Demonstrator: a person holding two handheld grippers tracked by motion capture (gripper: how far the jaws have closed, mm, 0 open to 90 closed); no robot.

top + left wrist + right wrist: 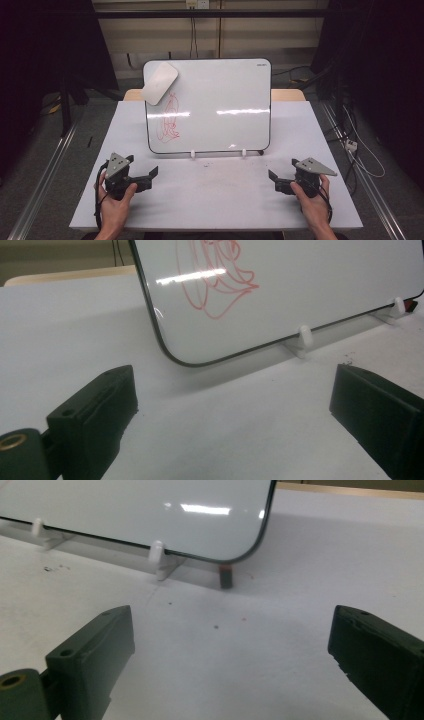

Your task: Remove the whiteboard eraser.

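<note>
A whiteboard [220,100] stands tilted back on two white feet [192,153] at the middle of the white table [215,205]. Red scribbles [170,117] cover its lower left part, and a white eraser [159,82] sits on its top left corner. My left gripper [149,178] rests near the front left, held in a hand, open and holding nothing. My right gripper [276,182] mirrors it at the front right, also open. The left gripper view shows the scribbles [220,280] and the board's lower corner ahead of the left gripper [235,390]. The right gripper [230,630] faces the board's other lower corner [250,550].
A small dark piece with a red top [226,576] pokes out beneath the board's right lower corner. Dark specks [210,165] dot the table in front of the board. Cables [357,145] trail on the floor at the right, and metal rails [45,175] run along both sides.
</note>
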